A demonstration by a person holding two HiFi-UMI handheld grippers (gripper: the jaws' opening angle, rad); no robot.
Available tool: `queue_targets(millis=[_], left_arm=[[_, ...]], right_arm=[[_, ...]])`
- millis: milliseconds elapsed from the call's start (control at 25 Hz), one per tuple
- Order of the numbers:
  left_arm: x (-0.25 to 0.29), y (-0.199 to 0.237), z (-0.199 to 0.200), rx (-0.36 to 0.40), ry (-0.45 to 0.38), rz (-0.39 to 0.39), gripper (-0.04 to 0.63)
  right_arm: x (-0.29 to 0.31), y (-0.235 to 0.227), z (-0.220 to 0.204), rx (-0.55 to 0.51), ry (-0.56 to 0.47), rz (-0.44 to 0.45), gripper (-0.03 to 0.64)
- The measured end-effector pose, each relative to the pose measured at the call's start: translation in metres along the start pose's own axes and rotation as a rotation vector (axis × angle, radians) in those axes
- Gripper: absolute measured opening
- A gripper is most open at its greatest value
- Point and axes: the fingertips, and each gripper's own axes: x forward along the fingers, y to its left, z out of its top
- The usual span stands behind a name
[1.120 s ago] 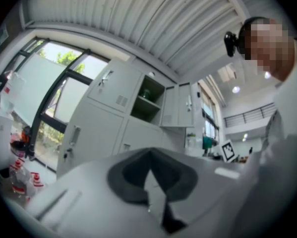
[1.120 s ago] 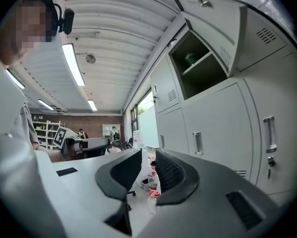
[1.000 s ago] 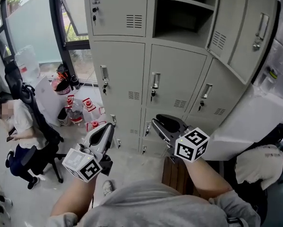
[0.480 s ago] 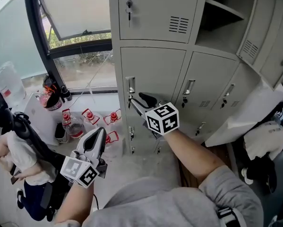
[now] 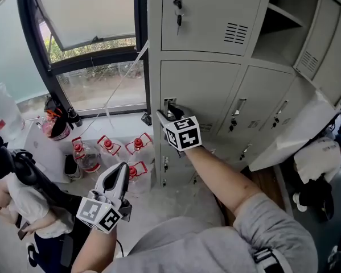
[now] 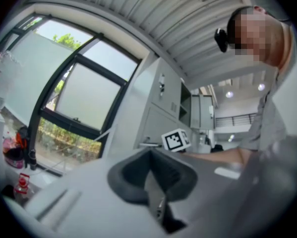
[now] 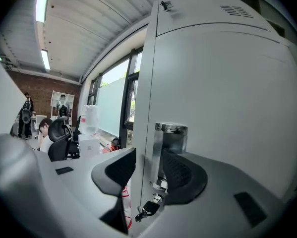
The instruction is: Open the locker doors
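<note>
A bank of grey lockers [image 5: 216, 84] fills the upper half of the head view. My right gripper [image 5: 169, 114] is at the chrome handle [image 5: 170, 104] of the left door in the middle row. In the right gripper view its jaws [image 7: 148, 170] are opening, with the handle [image 7: 170, 138] and the door's left edge between them. The right finger sits against the handle's recess; the left finger hangs off the locker's side. Keys [image 7: 147, 209] dangle from the lock below. My left gripper [image 5: 120, 172] hangs low at the left, shut and holding nothing, away from the lockers.
The top right locker [image 5: 284, 27] stands with its door [image 5: 324, 38] swung out. Bottles with red caps [image 5: 110, 147] stand on the floor under the window [image 5: 85, 16]. A person in an office chair [image 5: 22, 203] sits at the lower left. A white slab [image 5: 290, 141] leans at the right.
My right gripper rose and went left from the lower lockers to the middle-row handle, and its jaws spread wider. The left gripper stayed low. The head camera swung left.
</note>
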Motion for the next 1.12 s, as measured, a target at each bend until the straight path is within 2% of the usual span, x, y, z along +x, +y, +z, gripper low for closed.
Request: queue_targets(millis=[120, 200, 400, 560, 760, 920, 1000, 1120], left_arm=[[-0.001, 0.007, -0.005, -0.021, 0.007, 0.007, 0.005], [-0.001, 0.006, -0.009, -0.025, 0.016, 0.011, 0.005], [0.0, -0.009, -0.016, -0.029, 0.019, 0.032, 0.005], [0.011, -0.04, -0.022, -0.015, 0.021, 0.048, 0.005], [0.031, -0.115, -0.037, 0.009, 0.002, 0.081, 0.005], [0.053, -0.194, -0.054, -0.01, -0.042, 0.127, 0.005], [0.065, -0.234, -0.066, -0.037, -0.061, 0.141, 0.005], [0.081, -0.285, -0.085, -0.057, -0.061, 0.153, 0.005]], right_arm=[[0.003, 0.001, 0.002, 0.02, -0.023, -0.023, 0.158], [0.004, 0.003, 0.001, 0.029, -0.03, 0.002, 0.158], [-0.008, 0.016, -0.001, 0.064, -0.018, 0.124, 0.16], [-0.046, 0.032, -0.007, 0.036, -0.042, 0.238, 0.16], [-0.14, 0.042, -0.025, -0.008, -0.074, 0.435, 0.16], [-0.229, 0.012, -0.047, -0.037, -0.07, 0.572, 0.16], [-0.267, -0.017, -0.058, -0.053, -0.063, 0.604, 0.16], [-0.303, -0.068, -0.072, -0.073, -0.057, 0.582, 0.16]])
